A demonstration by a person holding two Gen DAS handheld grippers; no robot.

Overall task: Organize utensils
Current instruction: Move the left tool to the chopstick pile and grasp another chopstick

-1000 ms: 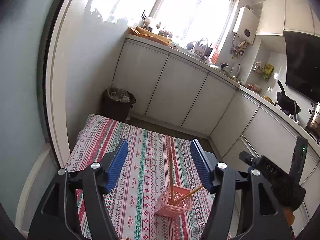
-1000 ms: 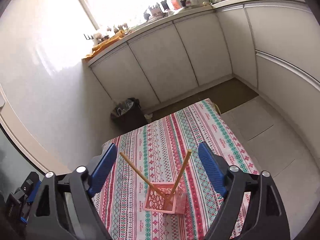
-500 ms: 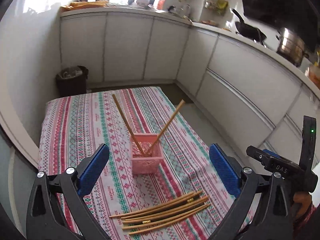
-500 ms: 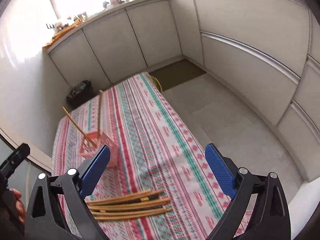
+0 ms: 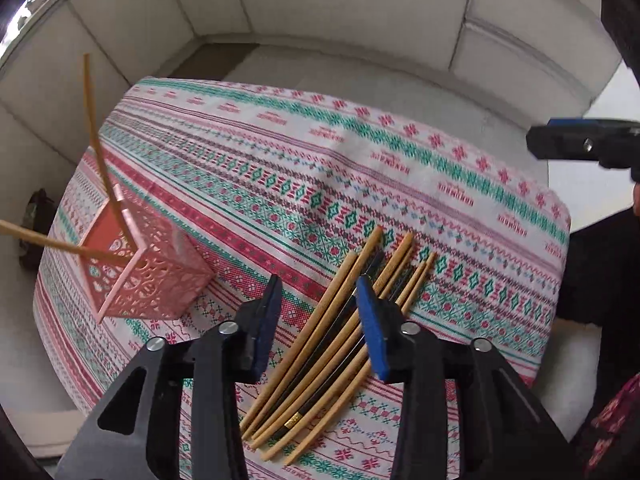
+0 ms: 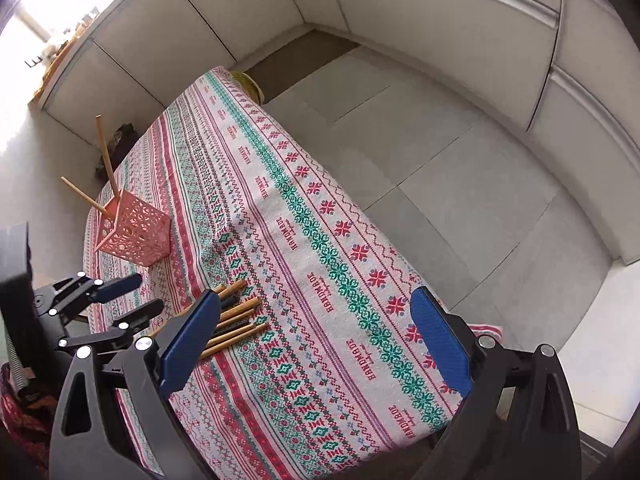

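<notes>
A pile of several wooden and dark chopsticks (image 5: 340, 332) lies on the patterned tablecloth (image 5: 320, 168). My left gripper (image 5: 320, 312) is low over the pile, jaws half closed around a few sticks, not clamped. A pink lattice holder (image 5: 148, 272) with two chopsticks (image 5: 94, 128) standing in it sits to the left. In the right wrist view the pile (image 6: 236, 320) lies beside my wide-open, empty right gripper (image 6: 316, 344); the holder (image 6: 134, 232) is farther left and the left gripper (image 6: 136, 296) shows at the left edge.
The table's right edge (image 6: 400, 264) drops to a grey tiled floor (image 6: 460, 152). White cabinets (image 6: 440, 20) surround the room. A dark bin (image 6: 120, 144) stands beyond the far end of the table.
Both grippers have swung down toward the table. The left one has dropped onto the chopstick pile and its jaws have narrowed. The right one stays wide open.
</notes>
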